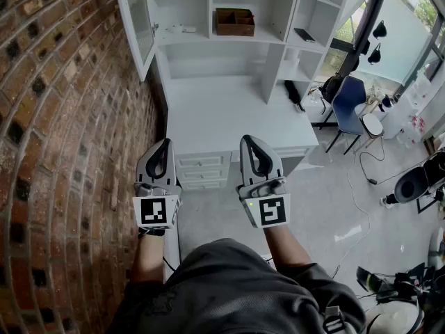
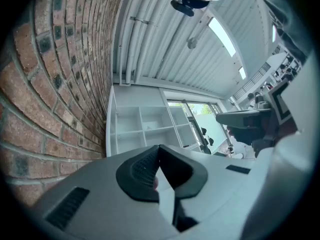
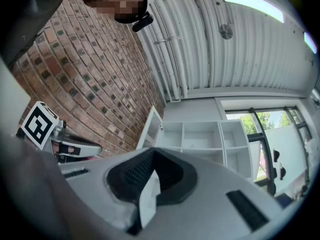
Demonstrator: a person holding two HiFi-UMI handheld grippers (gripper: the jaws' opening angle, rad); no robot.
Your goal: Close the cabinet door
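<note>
Hanging open well ahead: cabinet door (image 1: 141, 26) | left gripper (image 1: 165, 145), right gripper (image 1: 248, 141): jaws together, empty

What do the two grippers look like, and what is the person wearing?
Left gripper and right gripper match: light grey bodies, black ribbed pads, a cube with black-and-white square markers. A small green light shows on the right one. The person wears a dark grey top.

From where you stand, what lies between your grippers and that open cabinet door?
In the head view, the white desk: its drawers, then bare top, up to the cabinet door.
</note>
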